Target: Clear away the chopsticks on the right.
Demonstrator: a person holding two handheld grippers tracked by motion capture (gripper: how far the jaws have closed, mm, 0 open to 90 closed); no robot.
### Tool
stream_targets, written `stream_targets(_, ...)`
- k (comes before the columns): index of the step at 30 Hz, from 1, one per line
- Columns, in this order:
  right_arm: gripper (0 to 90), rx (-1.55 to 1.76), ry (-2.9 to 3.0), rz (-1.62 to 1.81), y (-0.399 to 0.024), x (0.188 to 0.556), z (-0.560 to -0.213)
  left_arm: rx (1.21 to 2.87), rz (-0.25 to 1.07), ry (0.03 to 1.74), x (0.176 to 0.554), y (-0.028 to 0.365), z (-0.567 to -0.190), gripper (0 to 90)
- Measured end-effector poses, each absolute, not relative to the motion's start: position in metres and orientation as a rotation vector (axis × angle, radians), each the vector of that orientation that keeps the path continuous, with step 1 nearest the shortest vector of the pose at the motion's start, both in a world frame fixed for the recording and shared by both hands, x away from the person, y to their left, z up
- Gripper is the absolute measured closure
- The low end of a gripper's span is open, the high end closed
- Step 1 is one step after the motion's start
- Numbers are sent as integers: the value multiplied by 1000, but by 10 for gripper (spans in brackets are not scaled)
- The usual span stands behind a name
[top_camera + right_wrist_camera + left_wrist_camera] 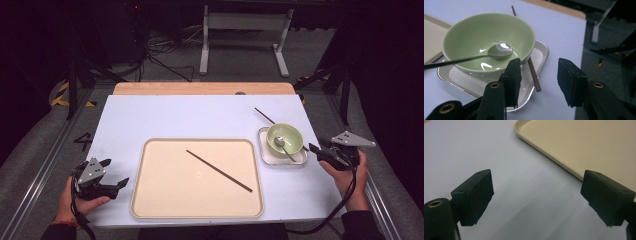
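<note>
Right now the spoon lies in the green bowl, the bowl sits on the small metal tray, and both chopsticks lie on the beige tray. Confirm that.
Not quite. Only one chopstick lies on the beige tray. The other chopstick rests across the small metal tray, beside the green bowl; the right gripper view shows it. The spoon is in the bowl.

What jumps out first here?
The big beige tray at the table's centre, with one dark chopstick lying slantwise on it. To its right a green bowl holding a spoon sits on a small metal tray, a second chopstick under it. The right gripper, jaws apart, faces that chopstick's end.
</note>
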State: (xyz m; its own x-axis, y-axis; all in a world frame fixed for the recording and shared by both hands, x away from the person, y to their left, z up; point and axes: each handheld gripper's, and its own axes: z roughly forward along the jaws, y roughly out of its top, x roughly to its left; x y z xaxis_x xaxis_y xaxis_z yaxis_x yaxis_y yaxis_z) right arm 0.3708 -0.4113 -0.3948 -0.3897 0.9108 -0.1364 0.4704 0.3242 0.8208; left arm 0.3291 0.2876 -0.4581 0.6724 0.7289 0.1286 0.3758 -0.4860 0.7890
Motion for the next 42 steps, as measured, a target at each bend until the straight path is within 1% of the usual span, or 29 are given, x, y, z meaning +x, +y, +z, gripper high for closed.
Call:
stream_targets(3, 523, 1247, 2038, 944, -413, 380, -404, 2117, 587, 851, 330, 288, -459, 121)
stream_targets(14, 519, 1348, 2089, 961, -418, 402, -420, 2124, 579, 848, 330, 288, -459, 121)
stream_targets(21, 553, 1376, 2115, 945, -418, 414, -429, 2129, 580, 845, 330, 287, -460, 121)
stream_targets(22, 606, 1379, 2132, 938, -417, 417, -431, 2127, 577, 848, 331, 287, -460, 121)
stream_targets(27, 712, 1350, 2176, 889, -411, 424, -435, 2131, 580, 849, 331, 286, -460, 121)
stream_targets(29, 782, 1323, 2167, 840, -410, 424, -435, 2136, 578, 845, 331, 286, -460, 121)
stream_targets(31, 825, 1315, 2166, 843, -411, 422, -433, 2134, 583, 846, 330, 286, -460, 121)
stream_targets(34, 845, 1306, 2169, 871, -413, 419, -431, 2131, 580, 845, 330, 287, -459, 121)
stream_targets(42, 846, 1323, 2114, 898, -418, 412, -424, 2125, 587, 848, 329, 288, -459, 124)
